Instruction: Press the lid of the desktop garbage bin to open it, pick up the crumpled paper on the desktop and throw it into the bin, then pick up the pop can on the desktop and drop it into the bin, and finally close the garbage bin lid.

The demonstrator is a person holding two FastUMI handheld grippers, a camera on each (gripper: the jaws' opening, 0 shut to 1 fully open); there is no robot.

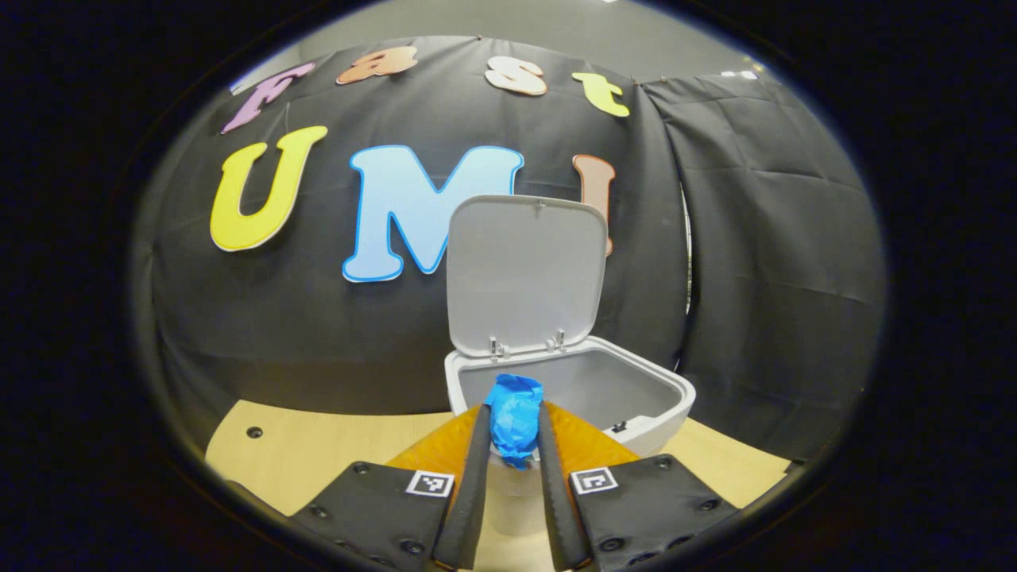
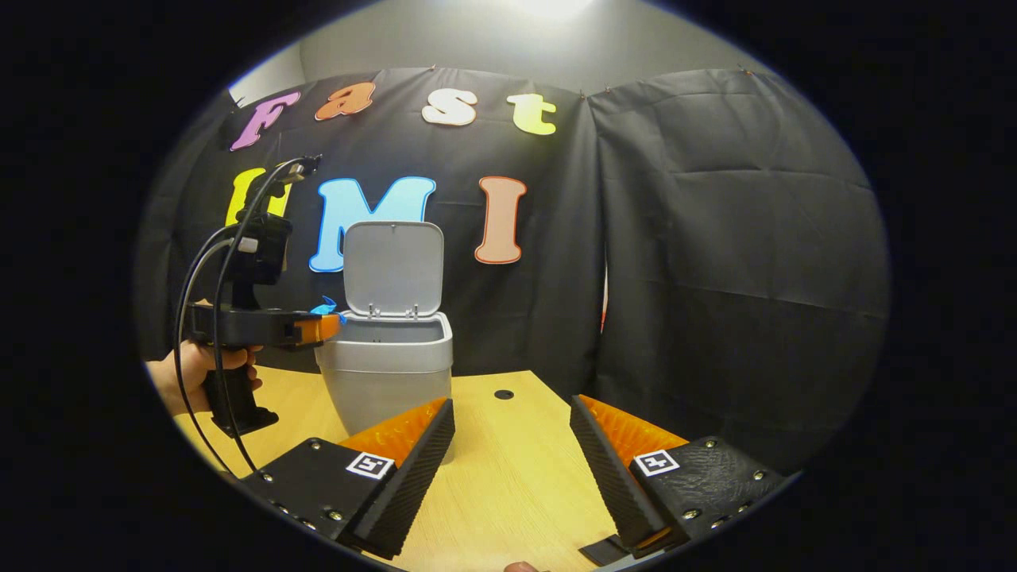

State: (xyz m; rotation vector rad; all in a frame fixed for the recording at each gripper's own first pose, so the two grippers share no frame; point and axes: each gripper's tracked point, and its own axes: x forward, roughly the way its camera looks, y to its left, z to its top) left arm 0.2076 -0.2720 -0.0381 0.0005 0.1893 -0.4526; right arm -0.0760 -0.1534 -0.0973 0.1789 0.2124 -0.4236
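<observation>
The grey desktop bin (image 1: 636, 397) stands on the wooden table with its lid (image 1: 524, 270) swung up against the wall. My left gripper (image 1: 512, 421) is shut on a blue crumpled paper (image 1: 515, 417), held just in front of the bin's near rim. In the right gripper view the bin (image 2: 389, 373) stands at the left, and the left gripper (image 2: 330, 318) hovers beside its rim, with the blue paper (image 2: 324, 307) at its tip. My right gripper (image 2: 512, 413) is open above the table with nothing between its fingers.
The wooden table (image 2: 508, 477) runs to the black cloth wall behind the bin. A person's hand (image 2: 187, 373) grips the left tool's handle, with cables looping from it. A small dark hole (image 2: 504, 394) marks the tabletop right of the bin.
</observation>
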